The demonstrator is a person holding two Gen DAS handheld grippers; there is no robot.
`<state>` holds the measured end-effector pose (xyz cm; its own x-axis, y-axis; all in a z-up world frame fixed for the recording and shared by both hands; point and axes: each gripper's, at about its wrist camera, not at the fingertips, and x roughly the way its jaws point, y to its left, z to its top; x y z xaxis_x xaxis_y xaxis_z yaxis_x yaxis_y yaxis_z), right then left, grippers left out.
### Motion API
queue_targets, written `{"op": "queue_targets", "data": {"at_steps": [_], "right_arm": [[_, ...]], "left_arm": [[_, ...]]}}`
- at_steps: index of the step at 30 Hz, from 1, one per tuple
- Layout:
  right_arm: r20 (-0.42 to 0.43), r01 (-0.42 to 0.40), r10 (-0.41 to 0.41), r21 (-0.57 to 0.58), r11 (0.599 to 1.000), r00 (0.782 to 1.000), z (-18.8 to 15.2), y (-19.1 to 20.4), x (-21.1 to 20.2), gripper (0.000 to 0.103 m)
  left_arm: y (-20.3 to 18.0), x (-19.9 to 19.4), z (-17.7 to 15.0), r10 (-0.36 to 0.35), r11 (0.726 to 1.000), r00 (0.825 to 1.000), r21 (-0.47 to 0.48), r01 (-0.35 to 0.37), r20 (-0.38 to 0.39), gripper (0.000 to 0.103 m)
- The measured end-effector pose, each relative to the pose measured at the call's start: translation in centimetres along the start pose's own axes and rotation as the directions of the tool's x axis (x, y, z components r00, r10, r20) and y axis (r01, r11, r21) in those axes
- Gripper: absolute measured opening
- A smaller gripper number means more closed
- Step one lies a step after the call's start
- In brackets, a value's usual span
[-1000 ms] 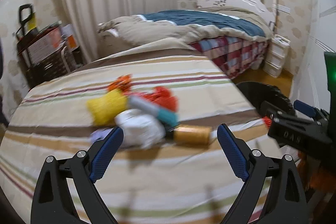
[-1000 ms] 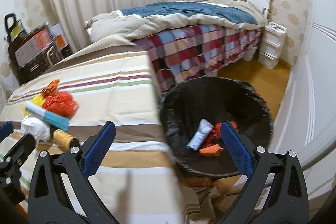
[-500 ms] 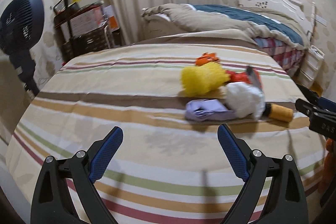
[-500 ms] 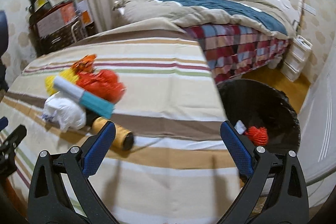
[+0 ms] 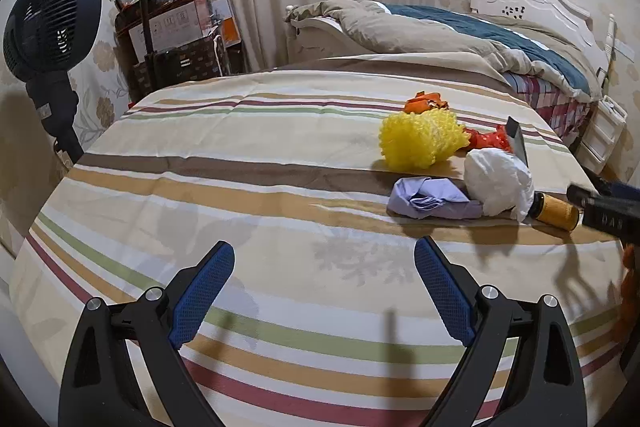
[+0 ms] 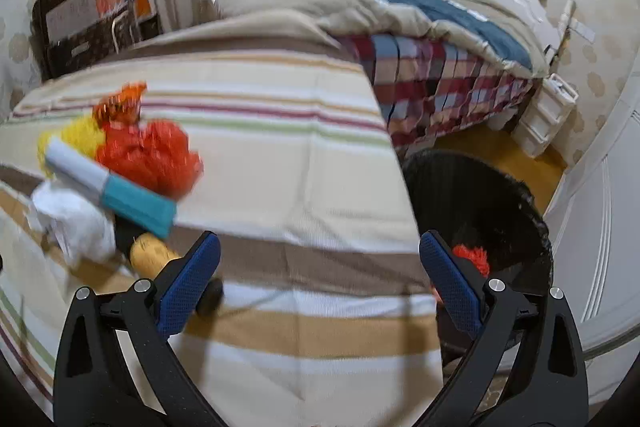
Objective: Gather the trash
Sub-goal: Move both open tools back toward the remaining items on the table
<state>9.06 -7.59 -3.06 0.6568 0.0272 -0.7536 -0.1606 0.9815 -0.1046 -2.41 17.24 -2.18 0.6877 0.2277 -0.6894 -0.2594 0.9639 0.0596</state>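
Since the previous second, the right gripper (image 6: pixel 319 289) had swung from over the black trash bin (image 6: pixel 532 219) back across the striped bedcover (image 6: pixel 288 163) toward the trash pile. The left gripper (image 5: pixel 324 291) had panned left, so the pile now sat to its right. This suggested one drop-off was complete and the next pick was starting.

Left gripper: jaws spread wide, released, holding nothing and touching nothing, with bare bedcover between the pads.

Right gripper: jaws spread wide, released and empty. Its left finger (image 6: pixel 188 283) overlapped the tan cylinder (image 6: pixel 150 255) in the picture; contact could not be confirmed.

Trash positions, near to far, in the left wrist view:
- tan cylinder (image 5: pixel 556 213), nearest the right gripper
- lilac crumpled wrapper (image 5: pixel 432 201) touching the white crumpled bag (image 5: pixel 498 183)
- white-and-teal tube (image 6: pixel 108 187), lying across the pile
- red mesh (image 6: pixel 152 155) and yellow mesh ball (image 5: pixel 420 141)
- orange wrapper (image 5: pixel 426 103), farthest.

The bin stood on the floor right of the bedcover, with red mesh trash (image 6: pixel 472 257) already inside.
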Motion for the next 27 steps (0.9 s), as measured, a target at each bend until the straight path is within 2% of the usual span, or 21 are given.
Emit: {"op": "queue_targets", "data": {"at_steps": [9, 12, 15, 22, 23, 25, 27], "right_arm": [[-0.027, -0.094, 0.093, -0.049, 0.994, 0.995, -2.8, 2.0, -1.8, 0.097], [-0.027, -0.094, 0.092, -0.072, 0.993, 0.995, -3.5, 2.7, -2.2, 0.097], [-0.005, -0.082, 0.082, -0.06, 0.995, 0.997, -3.6, 2.5, -2.9, 0.097], [0.041, -0.122, 0.123, -0.038, 0.992, 0.992, -2.8, 2.8, -4.3, 0.096], [0.043, -0.126, 0.128, -0.048, 0.991, 0.991, -2.6, 3.2, -4.4, 0.096], [0.041, -0.14, 0.143, -0.069, 0.988, 0.989, -2.3, 4.1, -4.2, 0.085], [0.033, -0.159, 0.162, -0.08, 0.984, 0.986, -2.1, 4.6, -3.9, 0.079]], "left_arm": [[0.3, 0.3, -0.1, 0.0, 1.0, 1.0, -0.011, 0.0, -0.013, 0.091], [0.4, 0.2, 0.0, 0.0, 1.0, 1.0, -0.014, 0.0, -0.012, 0.091], [0.8, 0.1, 0.0, 0.006, 1.0, 1.0, -0.019, -0.006, -0.01, 0.091], [1.4, 0.1, -0.1, 0.006, 0.999, 1.0, -0.039, -0.006, -0.015, 0.091], [1.5, 0.1, -0.1, 0.006, 0.999, 1.0, -0.039, -0.007, -0.015, 0.091], [1.5, 0.1, -0.1, 0.005, 0.999, 1.0, -0.04, -0.006, -0.016, 0.091], [1.6, 0.1, -0.1, 0.005, 0.999, 1.0, -0.045, -0.006, -0.016, 0.091]]}}
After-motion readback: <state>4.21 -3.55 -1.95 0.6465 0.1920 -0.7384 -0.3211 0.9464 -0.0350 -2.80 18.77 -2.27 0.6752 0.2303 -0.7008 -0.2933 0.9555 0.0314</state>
